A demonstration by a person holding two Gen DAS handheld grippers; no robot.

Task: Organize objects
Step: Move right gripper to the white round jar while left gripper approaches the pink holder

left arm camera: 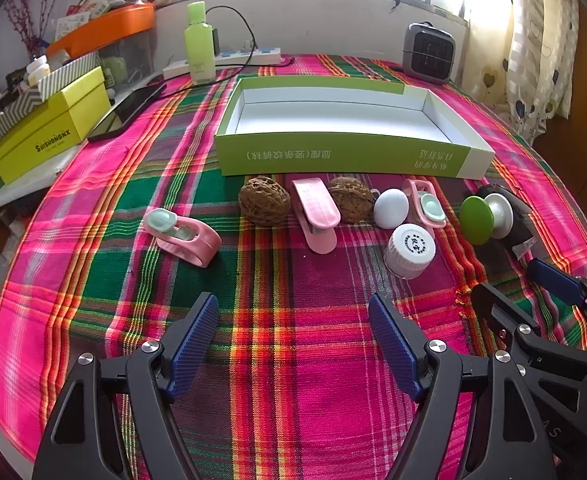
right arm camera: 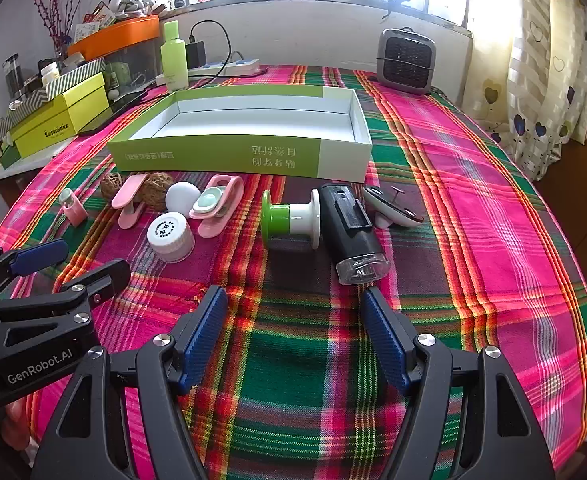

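Left wrist view: left claw [left arm camera: 293, 344] stood wide over the plaid cloth [left arm camera: 293, 400] at lower centre, nothing between its pads. Green tray box [left arm camera: 333, 156] sat empty at upper centre; walnuts [left arm camera: 264, 201], pink clips [left arm camera: 317, 212] and white jar [left arm camera: 408, 249] lay in a row just below it. Right wrist view: right claw [right arm camera: 293, 336] also gaped wide and empty, black device [right arm camera: 351, 228] and green-white spool [right arm camera: 289, 218] just above it, mid-frame.

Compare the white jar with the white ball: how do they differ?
The jar is a ribbed cylinder; the ball is smooth and rounded. The jar's lid carries a printed seal; the ball is plain. The jar lies nearer the cameras than the ball. Both are white, on the cloth, outside the box.
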